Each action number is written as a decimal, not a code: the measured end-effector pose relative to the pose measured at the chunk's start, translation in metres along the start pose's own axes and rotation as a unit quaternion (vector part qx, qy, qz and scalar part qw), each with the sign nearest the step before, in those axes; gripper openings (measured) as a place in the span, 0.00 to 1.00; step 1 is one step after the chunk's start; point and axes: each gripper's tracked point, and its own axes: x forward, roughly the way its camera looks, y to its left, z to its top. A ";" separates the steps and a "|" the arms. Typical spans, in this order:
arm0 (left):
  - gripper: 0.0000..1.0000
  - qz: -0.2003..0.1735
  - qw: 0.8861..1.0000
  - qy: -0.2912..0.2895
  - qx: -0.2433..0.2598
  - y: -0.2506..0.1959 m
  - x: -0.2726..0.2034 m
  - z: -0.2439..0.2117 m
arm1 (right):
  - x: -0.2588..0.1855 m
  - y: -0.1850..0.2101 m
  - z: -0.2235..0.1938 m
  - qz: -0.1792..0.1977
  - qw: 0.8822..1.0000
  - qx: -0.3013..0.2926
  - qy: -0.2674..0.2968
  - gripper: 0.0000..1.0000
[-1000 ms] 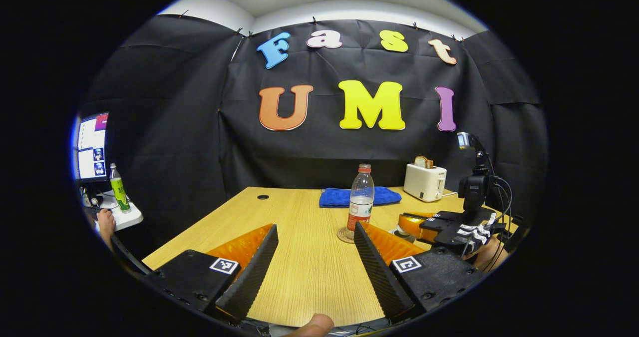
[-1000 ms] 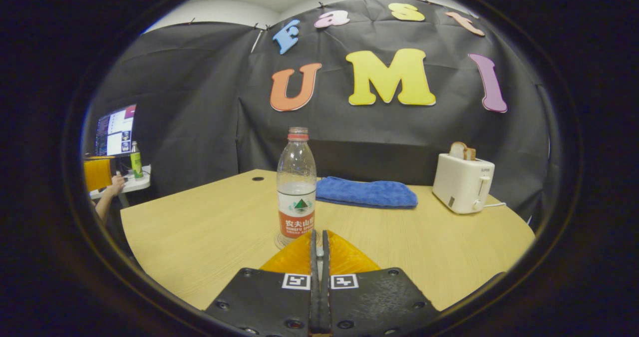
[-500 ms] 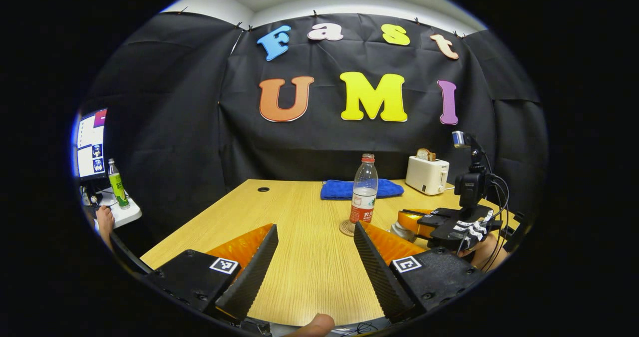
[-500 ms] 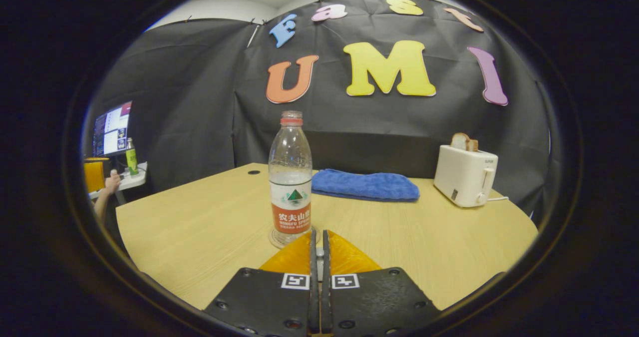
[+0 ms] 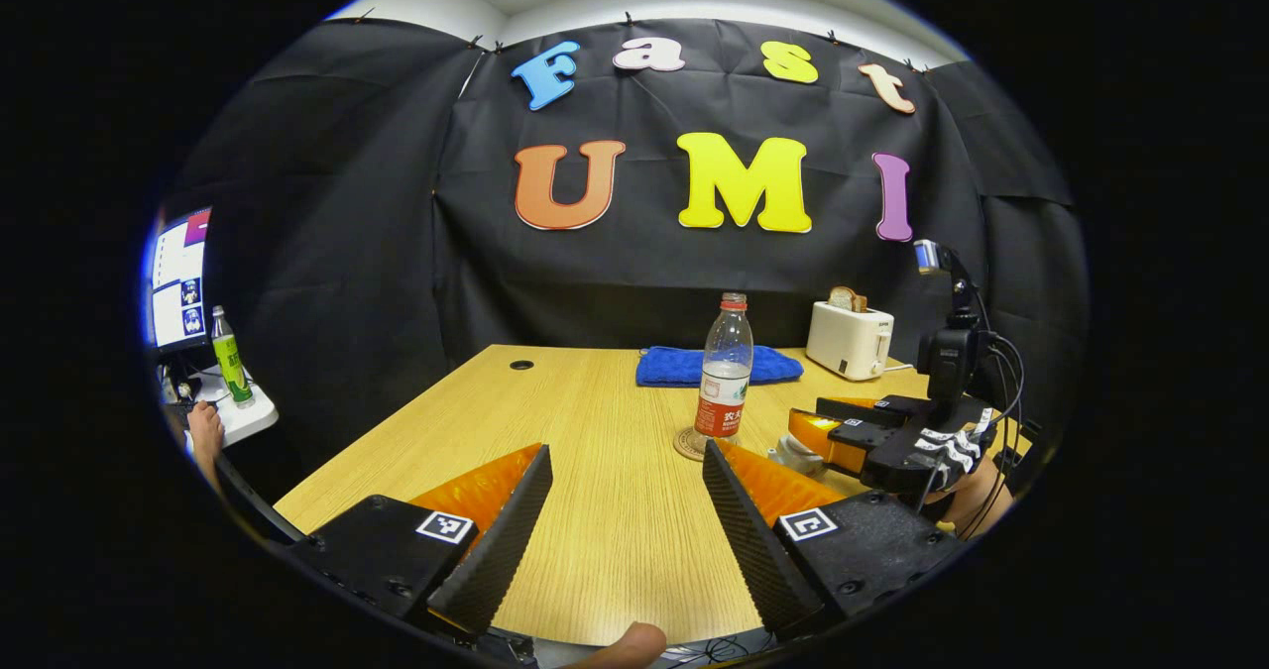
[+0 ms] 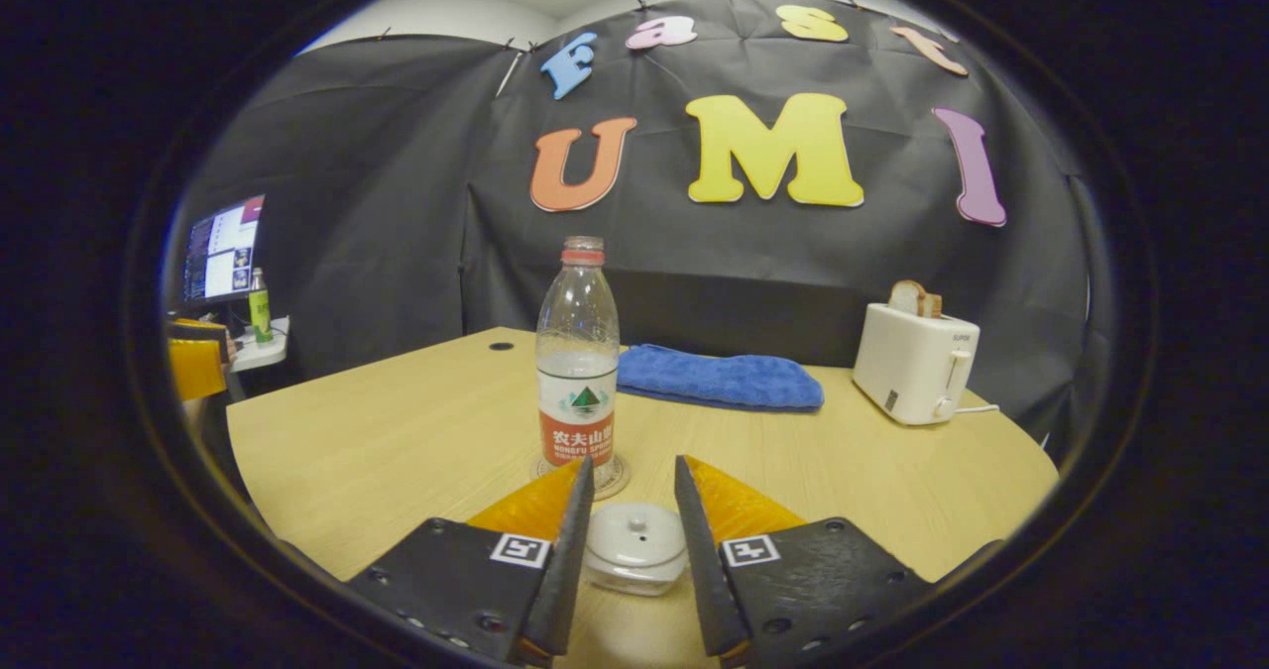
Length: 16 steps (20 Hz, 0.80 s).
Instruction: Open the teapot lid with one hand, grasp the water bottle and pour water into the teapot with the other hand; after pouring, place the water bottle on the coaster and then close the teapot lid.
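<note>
The teapot [image 6: 635, 548] sits low and white between the parted fingers of the right gripper [image 6: 634, 540], its lid [image 6: 635, 532] seated on it with the small knob pointing straight up. The fingers flank the pot on either side, apart from it and holding nothing. Just beyond the pot, the water bottle [image 6: 577, 362] stands upright on the coaster [image 6: 613, 479], cap on, long axis vertical, about half full.

In the left gripper view, the left gripper [image 5: 620, 510] hangs over bare bench [image 5: 595, 421] with its fingers spread wide and empty; the bottle lies ahead and slightly right of them, on the coaster, with open wood between. The right gripper is the nearer to the teapot. With the bottle on its coaster and the lid down, the task looks finished, judging by how things lie.

The blue cloth [image 6: 719, 379] and toaster [image 6: 914, 363] sit at the far side, well apart from both. The near bench edge lies close under the left fingers; room is free to the left.
</note>
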 end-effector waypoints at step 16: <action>0.96 0.005 1.000 -0.028 0.004 -0.015 -0.024 0.025 | -0.158 -0.066 0.059 -0.104 0.992 0.008 -0.073 0.95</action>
